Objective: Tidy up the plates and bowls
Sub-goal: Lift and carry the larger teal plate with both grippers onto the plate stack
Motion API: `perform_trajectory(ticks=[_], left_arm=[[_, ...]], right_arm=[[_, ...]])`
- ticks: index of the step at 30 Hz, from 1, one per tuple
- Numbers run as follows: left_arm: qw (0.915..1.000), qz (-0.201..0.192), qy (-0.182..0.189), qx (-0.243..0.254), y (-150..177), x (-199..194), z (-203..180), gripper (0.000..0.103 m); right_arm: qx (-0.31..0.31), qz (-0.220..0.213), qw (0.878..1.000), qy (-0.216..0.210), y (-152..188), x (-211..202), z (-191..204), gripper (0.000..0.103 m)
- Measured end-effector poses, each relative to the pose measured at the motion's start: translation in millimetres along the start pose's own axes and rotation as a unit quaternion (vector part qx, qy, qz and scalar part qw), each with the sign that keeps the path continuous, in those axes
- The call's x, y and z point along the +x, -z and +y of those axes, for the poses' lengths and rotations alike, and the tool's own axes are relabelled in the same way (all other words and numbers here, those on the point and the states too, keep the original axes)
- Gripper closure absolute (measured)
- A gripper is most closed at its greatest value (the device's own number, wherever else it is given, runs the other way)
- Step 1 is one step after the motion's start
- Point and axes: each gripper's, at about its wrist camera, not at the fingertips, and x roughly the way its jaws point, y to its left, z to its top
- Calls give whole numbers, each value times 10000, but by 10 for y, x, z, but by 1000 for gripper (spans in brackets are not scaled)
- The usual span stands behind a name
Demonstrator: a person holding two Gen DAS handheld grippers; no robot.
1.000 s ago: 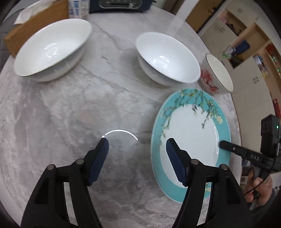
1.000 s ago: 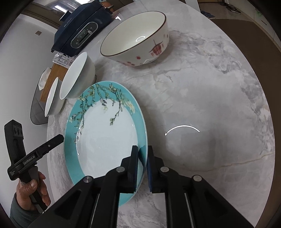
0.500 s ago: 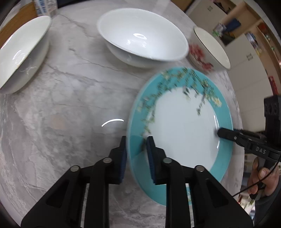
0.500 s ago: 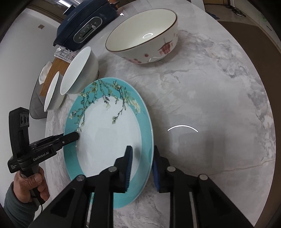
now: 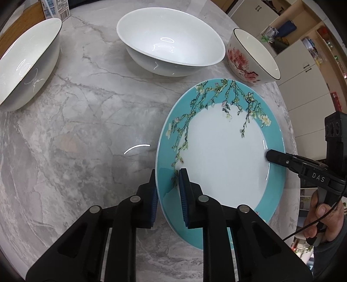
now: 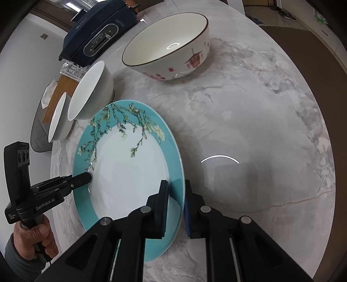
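A teal-rimmed plate with a blossom-branch pattern (image 5: 221, 156) (image 6: 125, 173) lies on the round marble table (image 5: 86, 130). My left gripper (image 5: 168, 173) straddles its left rim, and its jaws are closing with the rim pinched between the blue pads. On the opposite rim my right gripper (image 6: 176, 184) is shut, one pad above the rim and one below. Each gripper shows in the other's view: the right gripper (image 5: 270, 155) and the left gripper (image 6: 86, 177). Beyond the plate stand two white bowls (image 5: 171, 47) (image 5: 26, 71) and a red-flowered bowl (image 5: 253, 58) (image 6: 167, 50).
A dark blue appliance (image 6: 97, 36), a wooden tissue box (image 6: 58, 95) and a printed carton (image 5: 55, 8) sit at the table's far edge. Shelves and cabinets (image 5: 303, 54) stand past the table. Bare marble (image 6: 249, 130) stretches to the right of the plate.
My left gripper slid right from the bare table onto the plate's rim and closed on it. The right gripper's jaws parted a little, then closed again on the rim.
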Motion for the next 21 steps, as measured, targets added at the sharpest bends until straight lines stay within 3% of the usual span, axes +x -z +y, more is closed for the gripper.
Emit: perform_trajectory(ticks=[13,21], left_arm=[[9998,-218,21,-7,310,-512,-137,88],[9992,-372,110,-69,898,-959,-130,88]], right_arm=[[-104,-158,9998,-73,194,-398,203,88],[-418,-158,9989,-164,631,-691,519,89]])
